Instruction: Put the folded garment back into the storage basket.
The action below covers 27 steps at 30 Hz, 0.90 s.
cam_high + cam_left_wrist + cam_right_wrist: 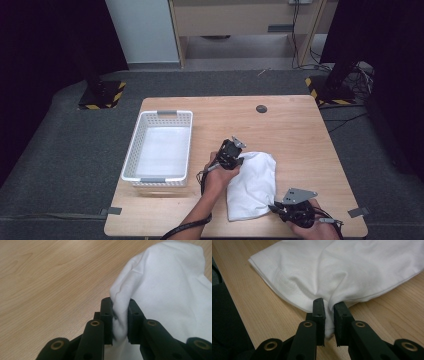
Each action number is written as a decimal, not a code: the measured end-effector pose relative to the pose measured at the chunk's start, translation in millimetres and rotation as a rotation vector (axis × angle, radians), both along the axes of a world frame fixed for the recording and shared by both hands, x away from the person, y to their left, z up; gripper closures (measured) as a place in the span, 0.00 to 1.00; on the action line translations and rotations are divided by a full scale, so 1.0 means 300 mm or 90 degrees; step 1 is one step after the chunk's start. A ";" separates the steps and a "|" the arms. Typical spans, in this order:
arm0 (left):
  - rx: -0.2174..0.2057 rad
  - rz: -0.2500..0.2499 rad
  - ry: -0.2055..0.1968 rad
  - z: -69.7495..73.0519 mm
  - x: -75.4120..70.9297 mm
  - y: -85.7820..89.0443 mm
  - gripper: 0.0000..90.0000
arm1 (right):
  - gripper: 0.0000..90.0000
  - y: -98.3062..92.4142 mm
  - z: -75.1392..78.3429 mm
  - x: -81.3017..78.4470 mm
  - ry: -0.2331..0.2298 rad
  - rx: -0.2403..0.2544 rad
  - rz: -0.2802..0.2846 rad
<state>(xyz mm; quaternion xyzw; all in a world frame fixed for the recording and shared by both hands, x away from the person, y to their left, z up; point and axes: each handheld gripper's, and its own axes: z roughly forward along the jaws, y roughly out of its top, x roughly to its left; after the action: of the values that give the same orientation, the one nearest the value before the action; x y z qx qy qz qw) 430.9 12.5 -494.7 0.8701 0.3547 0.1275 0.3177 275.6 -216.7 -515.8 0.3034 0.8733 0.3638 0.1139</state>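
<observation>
A folded white cloth lies on the wooden table right of centre. At its far left corner my left gripper is shut on a pinched fold of the white cloth, which bunches between the black fingers. At the near right edge my right gripper is shut on the hem of the white cloth, a tuck of fabric squeezed between its fingers. Both grippers sit low at the table surface.
A white perforated basket stands on the left part of the table. A small dark round cap is set in the tabletop at the back. The table's near edge runs close to my right gripper.
</observation>
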 end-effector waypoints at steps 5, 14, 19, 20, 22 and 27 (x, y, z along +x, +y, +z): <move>0.002 0.000 -0.002 0.010 -0.001 0.001 0.88 | 0.90 0.004 0.011 0.001 -0.004 -0.001 0.004; -0.010 0.000 -0.012 0.056 -0.014 0.005 0.88 | 0.90 0.017 0.042 -0.005 -0.021 -0.006 0.013; -0.010 0.001 -0.017 0.081 -0.017 0.014 0.88 | 0.90 0.023 0.066 -0.006 -0.031 -0.010 0.018; -0.011 0.001 -0.018 0.086 -0.017 0.017 0.88 | 0.90 0.024 0.071 -0.005 -0.033 -0.010 0.020; -0.015 0.001 -0.017 0.094 -0.015 0.022 0.88 | 0.90 0.028 0.080 -0.002 -0.037 -0.010 0.022; -0.017 0.002 -0.019 0.110 -0.009 0.029 0.88 | 0.90 0.037 0.095 0.004 -0.039 -0.009 0.025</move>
<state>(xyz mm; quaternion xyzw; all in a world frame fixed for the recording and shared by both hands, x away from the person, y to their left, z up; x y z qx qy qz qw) 428.4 21.2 -461.6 0.8633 0.3526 0.1362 0.3344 276.9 -205.7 -487.4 0.2742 0.8776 0.3692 0.1356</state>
